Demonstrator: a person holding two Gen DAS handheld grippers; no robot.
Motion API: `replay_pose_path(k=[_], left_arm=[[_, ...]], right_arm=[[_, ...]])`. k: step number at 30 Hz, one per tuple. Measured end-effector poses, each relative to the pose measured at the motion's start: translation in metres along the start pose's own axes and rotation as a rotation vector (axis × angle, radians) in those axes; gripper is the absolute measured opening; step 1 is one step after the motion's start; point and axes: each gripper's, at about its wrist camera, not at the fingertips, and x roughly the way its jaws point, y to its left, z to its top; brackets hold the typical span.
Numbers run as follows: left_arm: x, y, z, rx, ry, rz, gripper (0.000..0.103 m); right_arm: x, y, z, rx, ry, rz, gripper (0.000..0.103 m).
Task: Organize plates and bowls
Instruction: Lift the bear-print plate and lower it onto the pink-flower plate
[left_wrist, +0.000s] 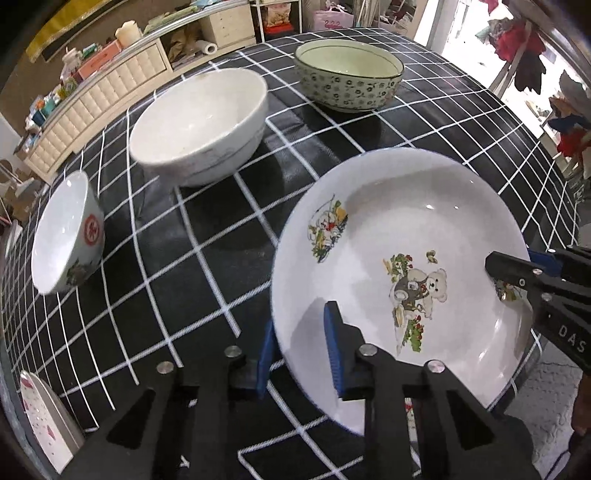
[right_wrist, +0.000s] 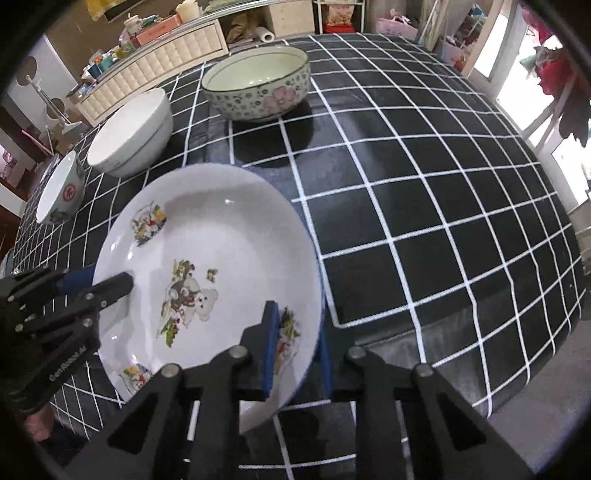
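Note:
A white plate with a teddy bear print (left_wrist: 406, 236) (right_wrist: 229, 236) is held above the black checked tablecloth by both grippers. My left gripper (left_wrist: 301, 354) is shut on the plate's left rim, one pad inside and one under. My right gripper (right_wrist: 297, 347) is shut on its right rim; it also shows in the left wrist view (left_wrist: 517, 269). Behind stand a plain white bowl (left_wrist: 201, 122) (right_wrist: 133, 133), a floral patterned bowl (left_wrist: 349, 75) (right_wrist: 258, 81) and a small bowl with a red mark (left_wrist: 66, 236) (right_wrist: 61, 192).
The edge of another plate with pink marks (left_wrist: 40, 413) lies at the near left of the table (left_wrist: 184, 258). A white cabinet with clutter (left_wrist: 107, 92) stands beyond the table. The table's right edge (right_wrist: 535, 362) drops to the floor.

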Motion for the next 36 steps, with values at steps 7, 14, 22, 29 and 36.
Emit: replay_pose_path(k=[7,14,22,29,36], left_arm=[[-0.020,0.024,-0.034,-0.016,-0.007,0.042,0.021],[-0.053,0.064,-0.066,-0.098,-0.041,0.055,0.020],[-0.095,0.129,-0.111,-0.211,-0.073,0.114,0.020],[-0.122,0.186,-0.161,-0.318,-0.068,0.193,0.020],[-0.135,0.244,-0.213,-0.421,-0.035,0.261,0.019]], right_arm=[[-0.010,0.036,-0.006,-0.061,-0.007,-0.007,0.023],[-0.030,0.089,-0.010,-0.143,-0.033,0.008,0.022],[-0.046,0.163,-0.015,-0.227,-0.047,0.092,0.021],[-0.048,0.241,-0.027,-0.333,-0.037,0.164,0.020],[-0.038,0.310,-0.039,-0.438,-0.003,0.218,0.019]])
